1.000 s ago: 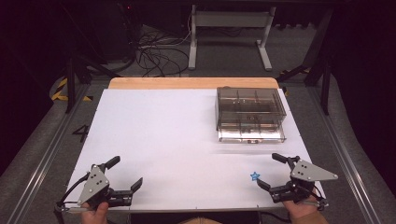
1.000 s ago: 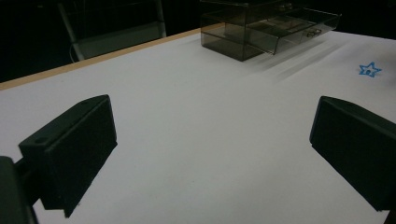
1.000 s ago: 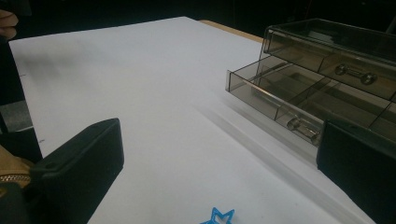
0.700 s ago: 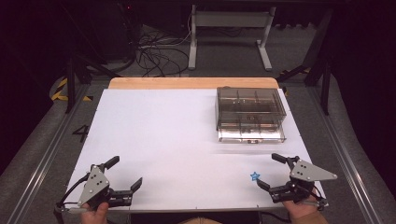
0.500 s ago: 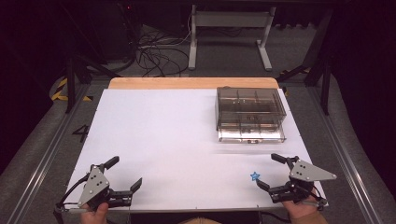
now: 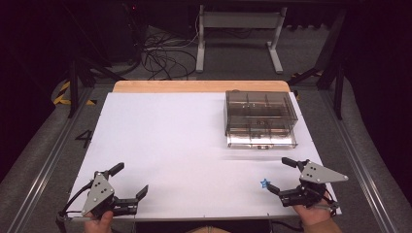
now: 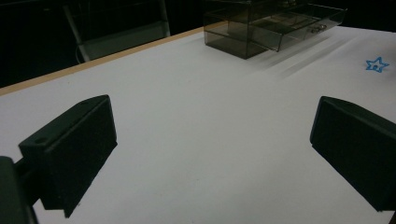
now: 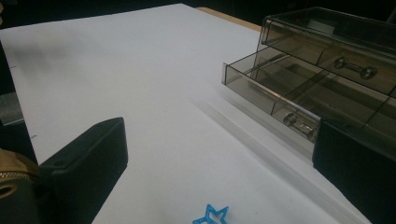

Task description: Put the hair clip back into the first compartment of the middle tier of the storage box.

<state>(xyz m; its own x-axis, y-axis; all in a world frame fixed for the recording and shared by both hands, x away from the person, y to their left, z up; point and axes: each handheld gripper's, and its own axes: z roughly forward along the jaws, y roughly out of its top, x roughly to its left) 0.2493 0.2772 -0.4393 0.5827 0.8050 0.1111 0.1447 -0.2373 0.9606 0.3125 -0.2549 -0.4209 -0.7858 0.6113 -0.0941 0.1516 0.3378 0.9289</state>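
Black jaws of the left gripper (image 6: pixel 130 180) stand spread wide at the white surface's (image 6: pixel 170 141) near left corner. At its near right corner the right gripper (image 6: pixel 282 175) gapes too, just beside a blue star (image 6: pixel 265 183). Toward the far right edge sits a smoky plastic drawer box (image 6: pixel 260 118), bottom drawer pulled out.

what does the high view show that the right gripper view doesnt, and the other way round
High view alone: both grippers from above, the left gripper and right gripper, each open above the white table, plus the person's hands, floor cables and a metal stand beyond.

Right gripper view alone: close detail of the drawer box, its lower drawer pulled partly out, and the small metal handles.

Both: the white table, the smoky clear drawer box, and the small blue star near the right gripper.
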